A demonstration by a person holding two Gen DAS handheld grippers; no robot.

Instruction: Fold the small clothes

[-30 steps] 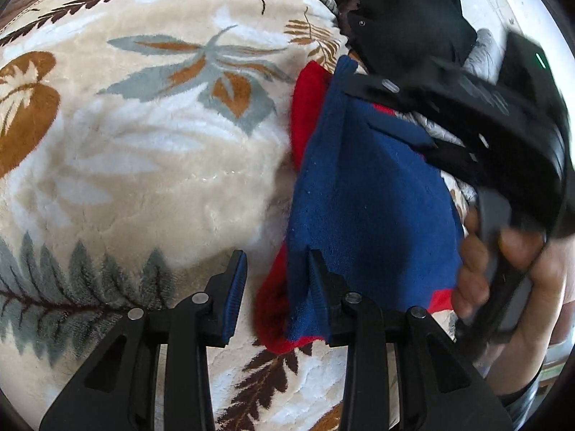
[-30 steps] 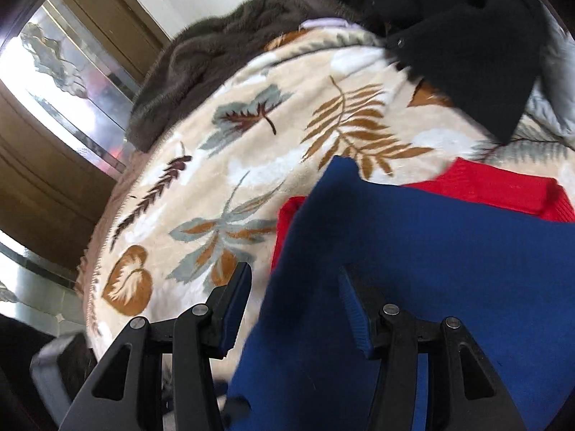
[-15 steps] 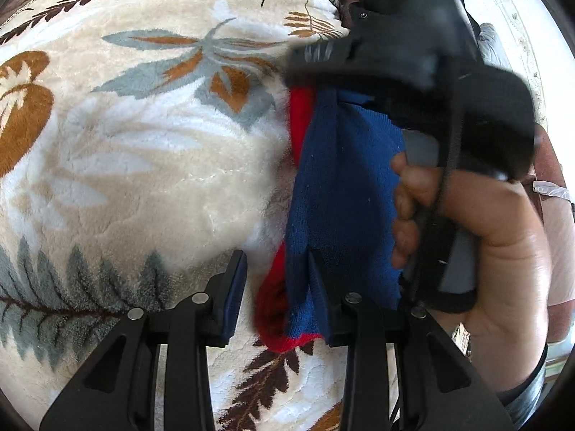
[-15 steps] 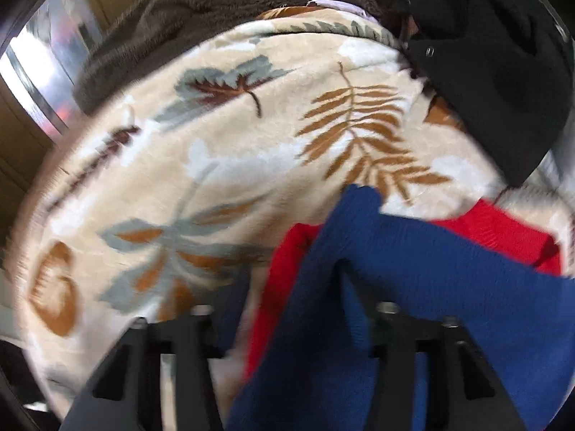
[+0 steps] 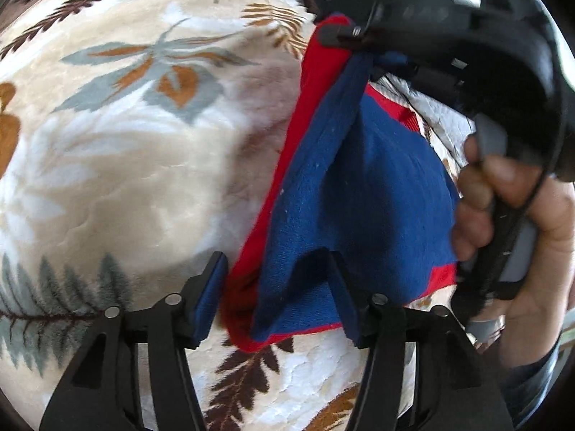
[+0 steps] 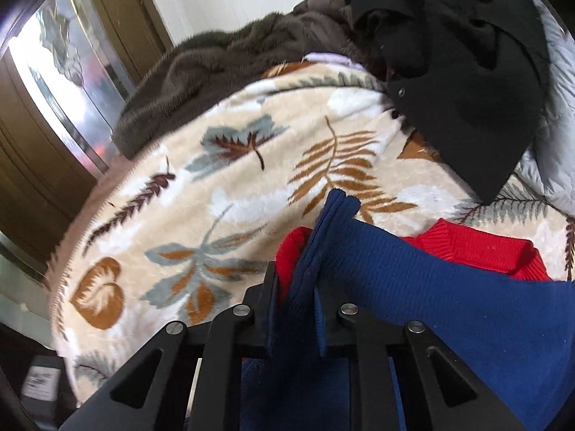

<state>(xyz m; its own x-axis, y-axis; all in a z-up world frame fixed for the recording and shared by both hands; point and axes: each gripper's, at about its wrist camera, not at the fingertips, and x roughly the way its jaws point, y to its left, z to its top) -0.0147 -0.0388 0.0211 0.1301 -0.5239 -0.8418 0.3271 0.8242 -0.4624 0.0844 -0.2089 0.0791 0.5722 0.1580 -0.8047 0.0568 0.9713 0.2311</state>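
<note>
Left wrist view: leaf-print plush blanket point(image 5: 118, 165) spreads ahead of and to the left of the left claw point(image 5: 276, 287), cream with grey and brown leaves. Blue-and-red knit garment point(image 5: 359, 186) lies on it, running from between the left claw's jaws up and away to the right claw point(image 5: 359, 41) at the far end. Left jaws stand apart, having just been opening; the garment's near corner sits between them against the right-side finger, clear of the left-side pad point(image 5: 208, 298), so no squeeze on the cloth. A hand point(image 5: 510, 215) grips the right claw's handle off to the right.

Right wrist view: same blanket point(image 6: 230, 186) ahead; brown furry throw point(image 6: 222, 72) at its far edge, black garment point(image 6: 467, 72) heaped far right over pale quilted fabric point(image 6: 553, 143). Right claw point(image 6: 296, 309) has just been closing, jaws nearly together, pinching a folded blue edge of the garment point(image 6: 449, 298); cloth is raised in a ridge, red layer point(image 6: 478, 248) showing beyond and beside it.
</note>
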